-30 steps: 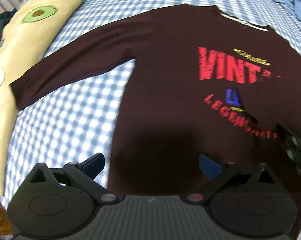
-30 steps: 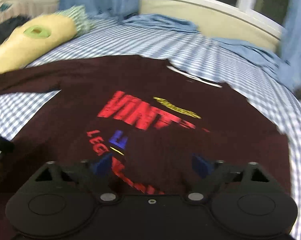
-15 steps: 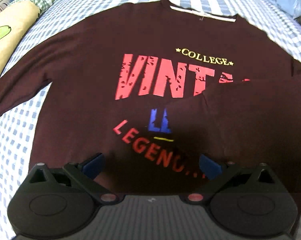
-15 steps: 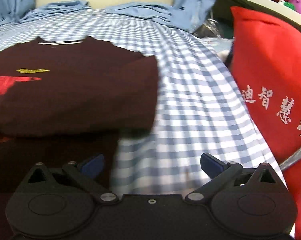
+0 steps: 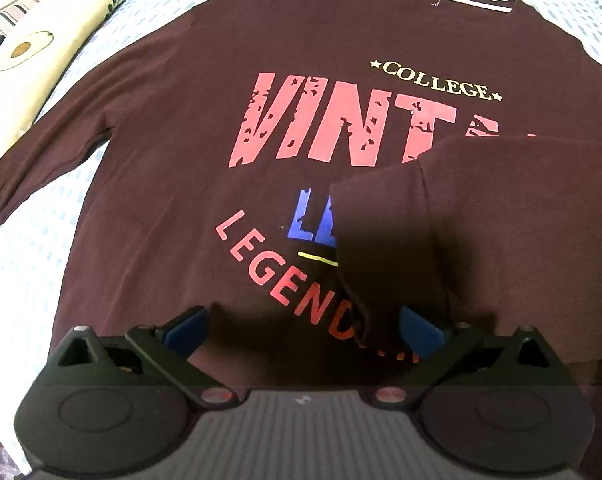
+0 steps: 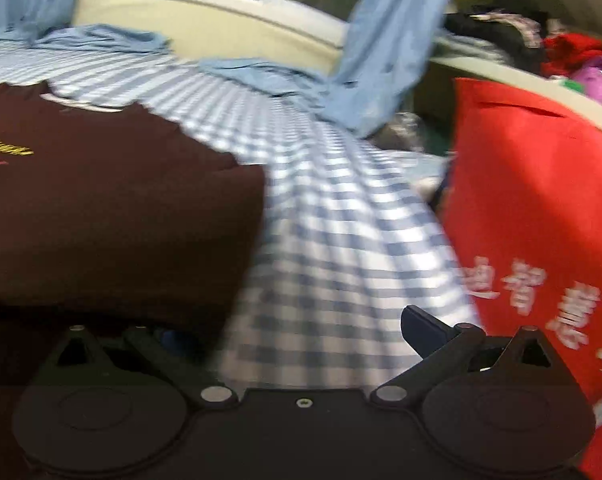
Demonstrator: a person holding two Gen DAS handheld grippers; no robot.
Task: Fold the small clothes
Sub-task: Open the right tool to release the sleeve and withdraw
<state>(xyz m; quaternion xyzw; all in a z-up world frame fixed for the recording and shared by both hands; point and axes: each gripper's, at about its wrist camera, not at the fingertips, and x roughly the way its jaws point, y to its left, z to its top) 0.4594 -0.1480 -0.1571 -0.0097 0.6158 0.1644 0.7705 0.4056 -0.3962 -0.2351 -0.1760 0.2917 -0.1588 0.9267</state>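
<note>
A maroon long-sleeved shirt (image 5: pixel 181 160) with a red, yellow and blue print lies flat on the checked bedsheet (image 5: pixel 29 280). One sleeve (image 5: pixel 481 208) is folded across the chest and covers part of the print. The other sleeve (image 5: pixel 61 132) stretches out to the left. My left gripper (image 5: pixel 303 330) hovers open over the lower print, and the folded sleeve's cuff ends just inside its right finger. My right gripper (image 6: pixel 297 334) stands wide open at the shirt's (image 6: pixel 113 208) right edge, half over bare sheet (image 6: pixel 341 260), holding nothing.
A cream pillow with an avocado print (image 5: pixel 33 64) lies left of the shirt. A red bag with white characters (image 6: pixel 533 208) stands close on the right. Blue cloth (image 6: pixel 385 52) hangs and lies along the cream bed rail (image 6: pixel 205 28) at the back.
The left view slid from the shirt's left side to its middle, where the folded sleeve now lies over the print. The right gripper swung right, off the chest to the shirt's edge, opening wider.
</note>
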